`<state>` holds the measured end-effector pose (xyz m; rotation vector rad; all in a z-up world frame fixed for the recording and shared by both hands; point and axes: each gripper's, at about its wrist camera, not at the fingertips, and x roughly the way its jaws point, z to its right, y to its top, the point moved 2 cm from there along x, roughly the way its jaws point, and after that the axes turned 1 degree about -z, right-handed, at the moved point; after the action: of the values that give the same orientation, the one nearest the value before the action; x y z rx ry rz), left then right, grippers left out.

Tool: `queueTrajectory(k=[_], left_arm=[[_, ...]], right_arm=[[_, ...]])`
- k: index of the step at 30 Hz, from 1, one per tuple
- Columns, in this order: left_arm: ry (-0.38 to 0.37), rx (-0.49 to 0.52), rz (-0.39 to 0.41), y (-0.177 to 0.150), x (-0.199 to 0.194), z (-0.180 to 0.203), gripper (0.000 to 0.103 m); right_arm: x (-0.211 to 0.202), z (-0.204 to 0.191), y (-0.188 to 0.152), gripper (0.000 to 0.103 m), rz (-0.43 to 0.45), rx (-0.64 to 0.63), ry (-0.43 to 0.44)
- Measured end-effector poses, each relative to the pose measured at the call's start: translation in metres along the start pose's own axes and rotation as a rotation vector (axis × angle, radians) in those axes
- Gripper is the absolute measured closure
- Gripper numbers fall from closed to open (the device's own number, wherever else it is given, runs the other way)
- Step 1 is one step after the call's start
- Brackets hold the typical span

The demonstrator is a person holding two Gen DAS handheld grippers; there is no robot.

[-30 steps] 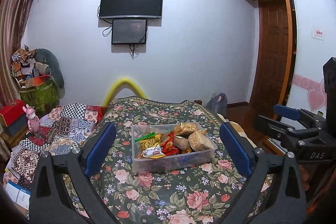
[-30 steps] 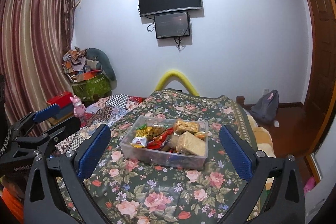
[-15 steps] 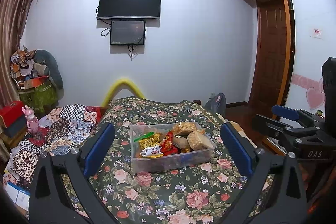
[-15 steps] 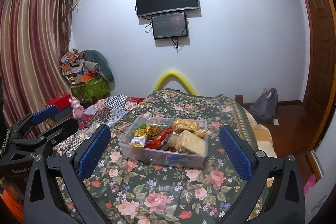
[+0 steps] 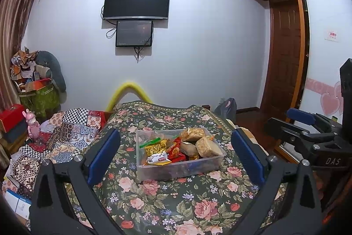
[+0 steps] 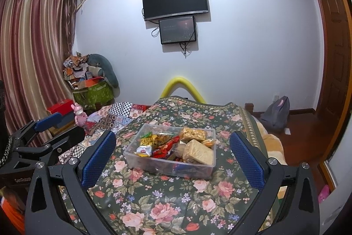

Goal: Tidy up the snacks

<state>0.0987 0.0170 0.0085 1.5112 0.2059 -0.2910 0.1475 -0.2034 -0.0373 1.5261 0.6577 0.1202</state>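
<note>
Scene: While both tools hang back from the bed, a clear rectangular plastic tub point(image 5: 180, 159) sits at centre frame on a dark floral bedspread point(image 5: 167, 202), with every visible snack inside it.

Contents: A yellow bag of stick-shaped crisps point(image 5: 155, 147), a red foil packet point(image 5: 176, 148) and pale blocks of wrapped puffed-rice cake point(image 5: 208, 147) lie jumbled together, unsorted.

Left hand-held gripper point(image 5: 176, 160): Spread wide, holding nothing.

Right hand-held gripper point(image 6: 171, 160): Equally splayed and empty; its blue pads frame the tub.

Stage: This fits either snacks gathered in the tub or a heap awaiting sorting.

Risks: The soft bedspread could let the tub tip or slide if it is pressed at one rim. The slick, overlapping wrappers could slip from the pads, or a pinch could crush the brittle cakes.
</note>
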Motion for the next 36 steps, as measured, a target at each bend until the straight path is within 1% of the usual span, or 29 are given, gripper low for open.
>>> queueTrajectory(k=[22, 36], left_arm=[[-0.003, -0.014, 0.007, 0.0005, -0.0020, -0.0002, 0.000], [-0.014, -0.010, -0.010, -0.0019, -0.0021, 0.0014, 0.000]], right_arm=[[-0.0066, -0.0017, 0.0028, 0.000, 0.029, -0.014, -0.016], [-0.0051, -0.0004, 0.0020, 0.000, 0.029, -0.011, -0.019]])
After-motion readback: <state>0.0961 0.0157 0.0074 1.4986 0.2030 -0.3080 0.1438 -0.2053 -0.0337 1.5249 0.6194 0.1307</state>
